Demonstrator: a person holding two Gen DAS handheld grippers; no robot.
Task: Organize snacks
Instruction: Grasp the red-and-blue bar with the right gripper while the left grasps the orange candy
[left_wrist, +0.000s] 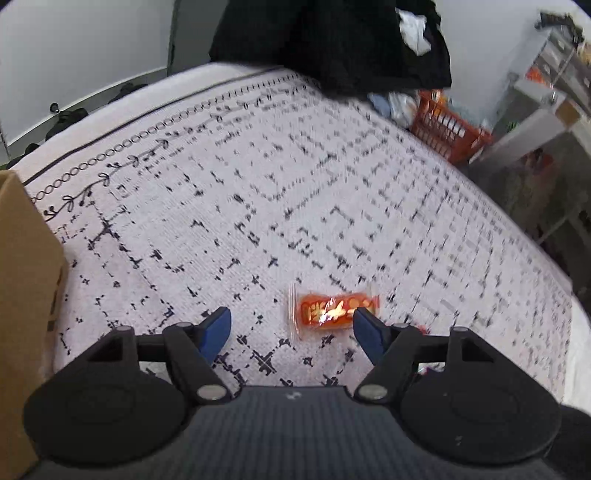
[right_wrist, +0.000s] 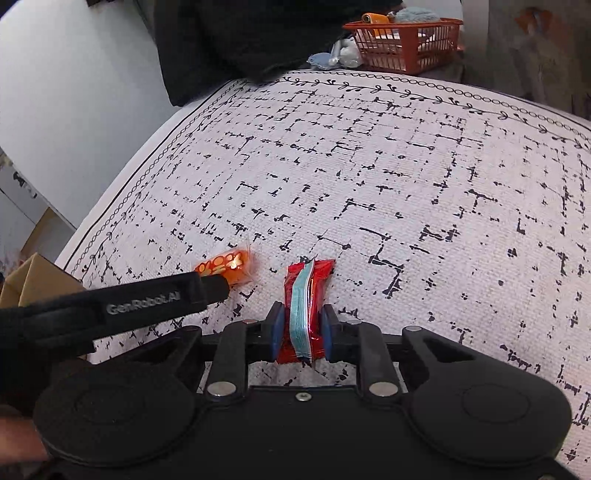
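A small orange snack packet (left_wrist: 332, 311) in clear wrap lies on the patterned white cloth (left_wrist: 280, 192). My left gripper (left_wrist: 291, 321) is open above the cloth, and the packet lies just ahead of its right blue finger (left_wrist: 364, 325). In the right wrist view the same orange packet (right_wrist: 231, 267) shows at the tip of the left gripper's black body (right_wrist: 147, 302). My right gripper (right_wrist: 302, 325) is shut on a red snack packet with a light-blue strip (right_wrist: 304, 302), which sticks out forward over the cloth (right_wrist: 369, 166).
A brown cardboard box (left_wrist: 26, 295) stands at the left edge; it also shows in the right wrist view (right_wrist: 40, 280). An orange plastic basket (right_wrist: 402, 44) with items sits beyond the far edge. A black garment (left_wrist: 332, 40) hangs over the far side. Shelving (left_wrist: 554, 74) is at the right.
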